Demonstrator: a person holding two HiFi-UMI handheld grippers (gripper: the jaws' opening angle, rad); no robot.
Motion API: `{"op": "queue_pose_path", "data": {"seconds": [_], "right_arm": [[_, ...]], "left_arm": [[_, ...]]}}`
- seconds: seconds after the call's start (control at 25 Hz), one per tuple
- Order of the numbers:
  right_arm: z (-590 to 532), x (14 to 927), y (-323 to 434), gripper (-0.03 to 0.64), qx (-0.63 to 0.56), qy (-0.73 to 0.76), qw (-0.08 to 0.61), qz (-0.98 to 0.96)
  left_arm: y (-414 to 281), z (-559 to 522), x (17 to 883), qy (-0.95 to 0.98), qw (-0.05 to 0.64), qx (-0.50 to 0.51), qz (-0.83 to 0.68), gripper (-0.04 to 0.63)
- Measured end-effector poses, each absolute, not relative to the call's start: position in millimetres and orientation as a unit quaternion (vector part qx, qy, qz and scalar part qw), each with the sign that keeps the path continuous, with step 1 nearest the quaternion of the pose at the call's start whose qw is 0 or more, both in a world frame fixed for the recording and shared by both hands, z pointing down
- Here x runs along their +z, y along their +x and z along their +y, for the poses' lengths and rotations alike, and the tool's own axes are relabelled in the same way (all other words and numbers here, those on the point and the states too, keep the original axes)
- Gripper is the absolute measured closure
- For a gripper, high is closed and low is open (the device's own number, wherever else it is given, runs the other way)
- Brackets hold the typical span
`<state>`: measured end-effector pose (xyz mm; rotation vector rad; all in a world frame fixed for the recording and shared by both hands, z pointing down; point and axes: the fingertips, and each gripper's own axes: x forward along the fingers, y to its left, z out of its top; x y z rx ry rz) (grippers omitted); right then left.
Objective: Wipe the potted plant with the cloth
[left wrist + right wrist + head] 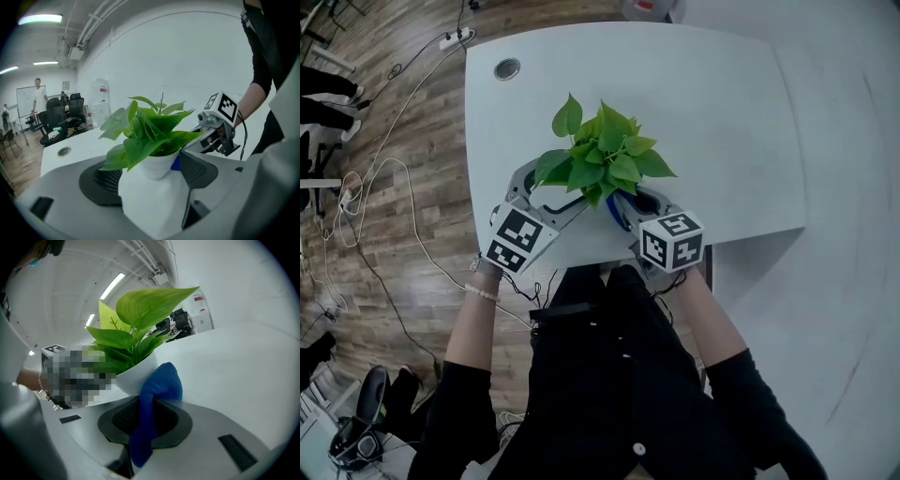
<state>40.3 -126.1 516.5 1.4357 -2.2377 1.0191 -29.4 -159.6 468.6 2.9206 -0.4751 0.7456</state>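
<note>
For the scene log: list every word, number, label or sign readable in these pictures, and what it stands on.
No text here is readable.
Left marker cube and right marker cube: black-and-white square patterns only, no letters.
Whiteboard: too small to read.
White unit with a red patch: too blurred to read.

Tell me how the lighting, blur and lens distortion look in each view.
Head view: evenly lit, strong fisheye bending the table edges. Left gripper view: ceiling strip light blows out, white pot up close is soft, corners vignetted. Right gripper view: blue cloth fairly sharp, background curved.
</note>
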Motion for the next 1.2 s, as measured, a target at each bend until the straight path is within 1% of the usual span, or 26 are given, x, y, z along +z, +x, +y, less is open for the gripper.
{"op": "queue_pose_path", "data": {"seconds": [0.24, 0.48, 0.64, 1.2], "right_arm": [[-128, 519, 40, 0.532, 0.352, 0.492, 0.156, -0.781], [-131, 518, 45, 0.532, 0.352, 0.493, 0.156, -0.780], [-132, 516, 45, 0.532, 0.356, 0.502, 0.150, -0.774], [-131, 507, 57, 0.532, 0.351, 0.519, 0.131, -0.769]], "left_arm": [[-20, -157, 465, 0.965, 0.006, 0.251, -0.082, 0.222], [-19, -158, 478, 0.959, -0.004, 0.267, -0.092, 0.238], [-19, -155, 475, 0.956, 0.007, 0.265, -0.127, 0.250], [-5, -145, 480, 0.918, 0.057, 0.285, -0.270, 0.257]]}}
